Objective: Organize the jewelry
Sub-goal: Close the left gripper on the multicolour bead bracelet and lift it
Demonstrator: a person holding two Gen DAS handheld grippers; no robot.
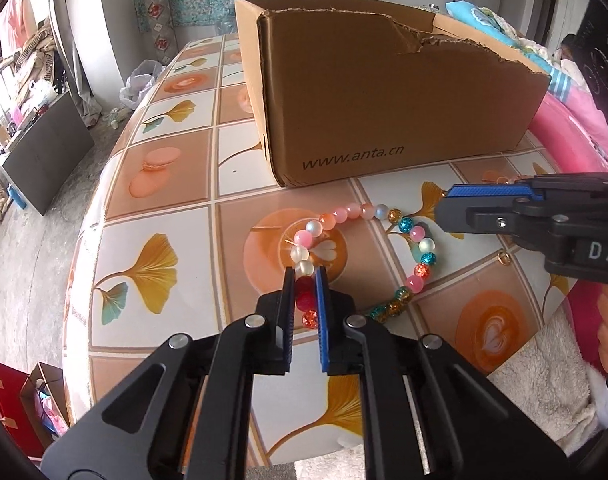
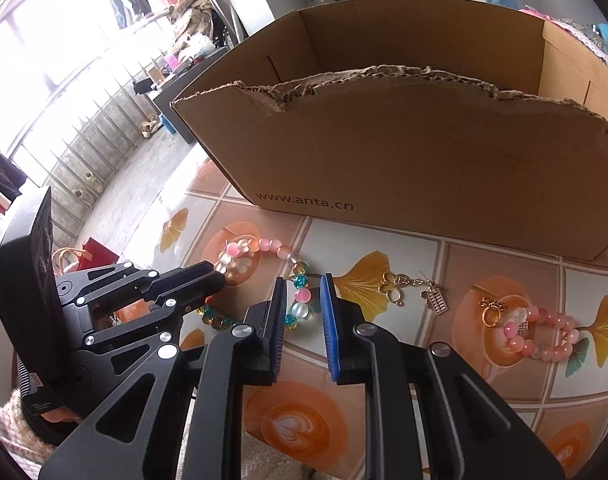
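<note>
Bead necklace [image 1: 384,240]: multicoloured strand of pink, white, teal, amber and red beads, lying in an open loop on the patterned tablecloth [image 1: 152,184], in front of the cardboard box [image 1: 384,92] printed "www.anta.cn".

My left gripper [image 1: 305,280] is low at the near-left part of the loop. Its two fingers are narrowed onto the dark red beads; those beads sit directly between the pads, and the pads appear to touch them on both sides. I read this as a grip on the necklace. The rest of the strand lies on the cloth.

My right gripper [image 2: 303,292] is positioned over the far-right part of the same loop. Its jaws stand partly apart, with a pink bead and a whitish bead visible in the gap. The pads do not touch these beads, so this gripper holds nothing. In the left wrist view the right gripper enters from the right edge, with its fingertips near the teal and pink beads.

Other items, right wrist view: a gold chain bracelet [image 2: 412,288] with charms lies on the cloth just right of the right gripper. Farther right lies a pink bead bracelet [image 2: 544,336], with a gold ring [image 2: 491,315] at its left end. The box has a torn front edge and stands behind all of the jewelry. I cannot tell what the box contains.
</note>
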